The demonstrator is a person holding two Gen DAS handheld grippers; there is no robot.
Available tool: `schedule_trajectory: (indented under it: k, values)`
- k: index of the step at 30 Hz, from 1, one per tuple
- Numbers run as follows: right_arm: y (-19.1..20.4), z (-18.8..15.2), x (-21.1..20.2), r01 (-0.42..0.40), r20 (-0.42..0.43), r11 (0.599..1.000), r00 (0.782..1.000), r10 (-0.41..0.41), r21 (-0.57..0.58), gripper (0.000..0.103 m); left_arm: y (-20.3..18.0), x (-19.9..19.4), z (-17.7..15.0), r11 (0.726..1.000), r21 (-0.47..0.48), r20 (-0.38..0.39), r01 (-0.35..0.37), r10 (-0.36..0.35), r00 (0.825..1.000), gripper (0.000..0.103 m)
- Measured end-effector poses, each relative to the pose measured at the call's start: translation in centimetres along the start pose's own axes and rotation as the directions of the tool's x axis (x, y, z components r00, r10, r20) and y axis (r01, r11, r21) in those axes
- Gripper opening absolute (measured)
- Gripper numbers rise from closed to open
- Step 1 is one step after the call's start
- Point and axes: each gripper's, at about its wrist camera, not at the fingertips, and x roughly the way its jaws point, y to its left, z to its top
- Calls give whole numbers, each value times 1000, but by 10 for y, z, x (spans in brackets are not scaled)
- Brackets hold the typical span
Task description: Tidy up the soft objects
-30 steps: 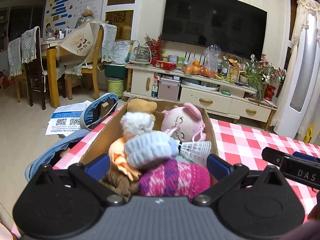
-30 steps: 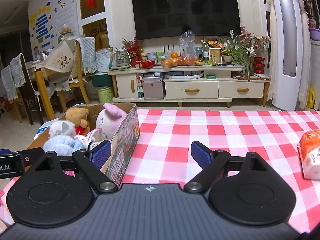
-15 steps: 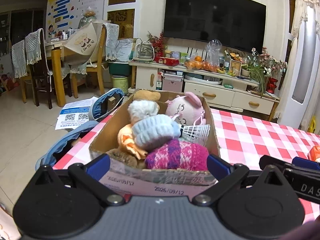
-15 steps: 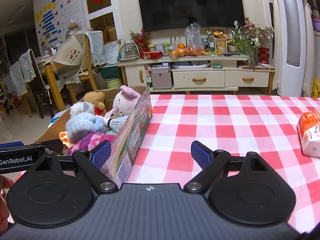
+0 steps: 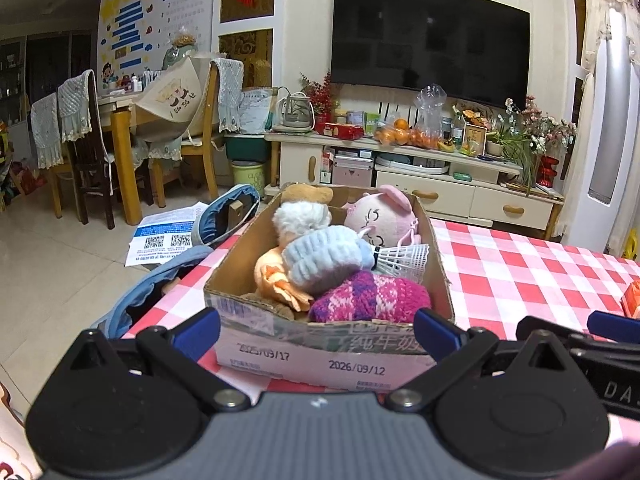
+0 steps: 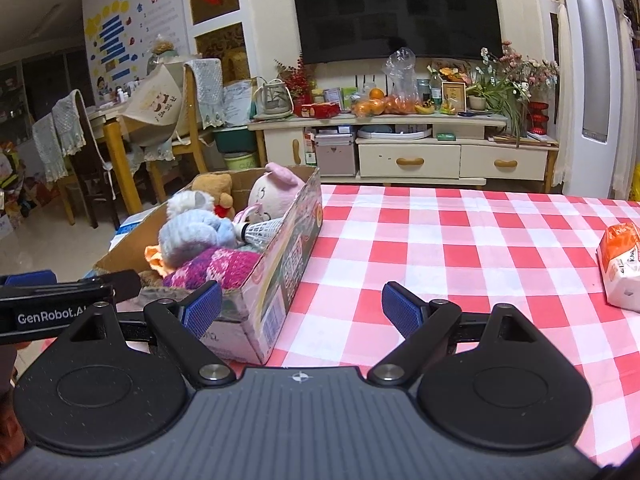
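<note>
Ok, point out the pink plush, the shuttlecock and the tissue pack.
pink plush (image 5: 378, 216), left wrist view, its face.
shuttlecock (image 5: 404, 259), left wrist view, white skirt.
tissue pack (image 6: 622, 260), right wrist view, its top side.

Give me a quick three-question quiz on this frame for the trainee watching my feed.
1. True or false: the left gripper grips the brown cardboard box.
2. Which item lies nearest the box's front wall? A) pink plush pig B) magenta knitted hat C) tan teddy bear
3. Fill in: the orange-and-white packet lies on the red-and-white checked tablecloth, to the ____ of the box.

Key: 1 false, both grippers are open and empty; 2 B; 3 right.
</note>
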Motion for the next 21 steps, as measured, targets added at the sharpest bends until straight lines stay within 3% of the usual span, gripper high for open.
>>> schedule_trajectory:
  k: [21]
  values:
    - [8,-8,4,0,1,999,1000,0,-34,103,8,0,-6,1000,11,27,-18,18,999,102]
